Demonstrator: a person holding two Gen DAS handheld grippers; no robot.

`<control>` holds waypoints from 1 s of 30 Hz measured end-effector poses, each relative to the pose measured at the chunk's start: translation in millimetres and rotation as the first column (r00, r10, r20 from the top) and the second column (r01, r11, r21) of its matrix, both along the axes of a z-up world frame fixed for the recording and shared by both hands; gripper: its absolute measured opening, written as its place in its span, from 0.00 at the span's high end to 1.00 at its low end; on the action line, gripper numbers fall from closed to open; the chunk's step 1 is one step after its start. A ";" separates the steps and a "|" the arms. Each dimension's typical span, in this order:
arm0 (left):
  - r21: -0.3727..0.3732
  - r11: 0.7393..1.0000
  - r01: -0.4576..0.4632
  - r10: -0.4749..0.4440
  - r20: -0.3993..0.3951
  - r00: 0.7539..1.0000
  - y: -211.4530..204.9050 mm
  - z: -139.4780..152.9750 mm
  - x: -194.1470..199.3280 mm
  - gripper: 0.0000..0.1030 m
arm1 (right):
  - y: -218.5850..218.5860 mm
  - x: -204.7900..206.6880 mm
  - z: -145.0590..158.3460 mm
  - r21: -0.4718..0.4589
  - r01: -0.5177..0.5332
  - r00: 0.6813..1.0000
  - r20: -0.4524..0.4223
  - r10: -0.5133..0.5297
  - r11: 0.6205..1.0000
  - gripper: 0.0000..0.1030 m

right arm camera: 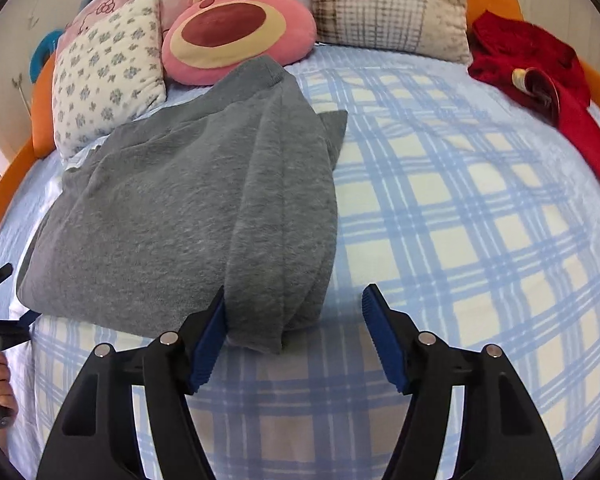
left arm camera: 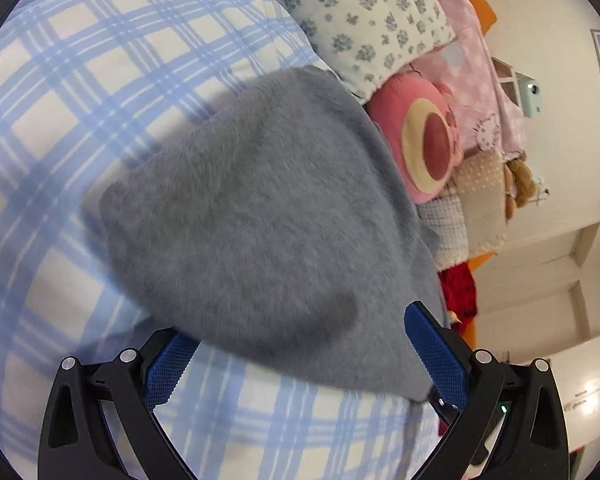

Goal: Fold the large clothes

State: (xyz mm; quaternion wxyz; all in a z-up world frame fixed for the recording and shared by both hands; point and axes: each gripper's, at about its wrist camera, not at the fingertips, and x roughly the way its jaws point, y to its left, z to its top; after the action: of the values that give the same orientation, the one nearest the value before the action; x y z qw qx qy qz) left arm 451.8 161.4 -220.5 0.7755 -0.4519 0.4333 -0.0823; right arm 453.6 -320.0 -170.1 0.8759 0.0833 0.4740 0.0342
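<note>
A grey fuzzy sweater (right arm camera: 172, 208) lies on the blue-and-white checked bedsheet (right arm camera: 440, 208), with a long folded strip running toward me along its right side. My right gripper (right arm camera: 295, 292) stands open over the strip's near end; the cloth brushes its left pad (right arm camera: 208, 336), and the right pad is clear over the sheet. In the left wrist view the sweater (left arm camera: 260, 216) fills the middle. My left gripper (left arm camera: 300, 324) is open with the sweater's near edge lying between its widely spread pads. The cloth covers the tip of the left pad (left arm camera: 166, 368).
At the head of the bed sit a pink bear cushion (right arm camera: 236, 28), a floral pillow (right arm camera: 108, 68) and a beige patchwork pillow (right arm camera: 388, 4). A red garment (right arm camera: 540, 68) lies at the right edge. An orange bed frame (right arm camera: 16, 176) rims the bed. A hand (right arm camera: 2, 384) shows at the far left.
</note>
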 end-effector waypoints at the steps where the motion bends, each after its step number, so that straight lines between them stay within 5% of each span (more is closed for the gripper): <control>1: 0.011 1.000 -0.012 0.012 0.002 1.000 -0.7 -0.1 4.3 0.02 | 1.5 -0.4 -0.9 -0.007 -0.004 1.000 0.002 0.004 1.000 0.35; 8: -0.031 0.995 -0.097 0.098 0.055 0.994 9.6 -2.9 6.4 0.02 | 1.7 -4.4 7.4 -0.038 0.009 0.999 0.038 -0.008 0.999 0.28; 12: 0.062 0.994 -0.095 0.094 0.022 0.995 6.9 -3.5 6.4 0.31 | 18.8 -15.9 39.4 -0.044 0.022 0.990 0.141 -0.015 0.999 0.28; 15: 0.022 0.993 -0.112 0.111 0.029 0.993 15.1 -7.5 2.5 0.41 | 51.4 -22.1 60.3 0.000 -0.087 0.973 0.217 0.085 0.996 0.15; 21: 0.057 0.995 -0.077 0.076 0.026 0.997 18.8 0.2 5.0 0.63 | 116.9 -13.4 75.0 0.041 -0.235 0.937 0.274 0.215 0.971 0.17; 22: 0.061 0.995 -0.073 0.072 0.021 0.997 19.1 1.4 6.1 0.63 | 126.0 -11.7 76.1 0.057 -0.267 0.925 0.295 0.239 0.962 0.22; 24: 0.067 0.995 -0.069 0.069 0.006 0.998 19.3 1.9 7.9 0.63 | 144.4 -3.3 74.3 0.022 -0.277 0.924 0.281 0.259 0.961 0.68; 27: 0.081 0.994 -0.067 0.068 -0.002 0.998 17.3 1.3 9.3 0.63 | 149.0 12.1 65.7 0.089 -0.264 0.943 0.232 0.238 0.960 0.84; 30: 0.096 0.993 -0.066 0.067 -0.004 0.998 15.2 -1.2 10.3 0.62 | 146.7 19.8 54.5 0.167 -0.246 0.956 0.204 0.211 0.955 0.84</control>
State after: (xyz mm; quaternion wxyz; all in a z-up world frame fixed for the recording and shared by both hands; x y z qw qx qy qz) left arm 462.1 176.6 -221.7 0.7970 -0.4287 0.4241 -0.0340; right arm 473.4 -173.3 -115.5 0.8939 0.1076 0.3921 0.1885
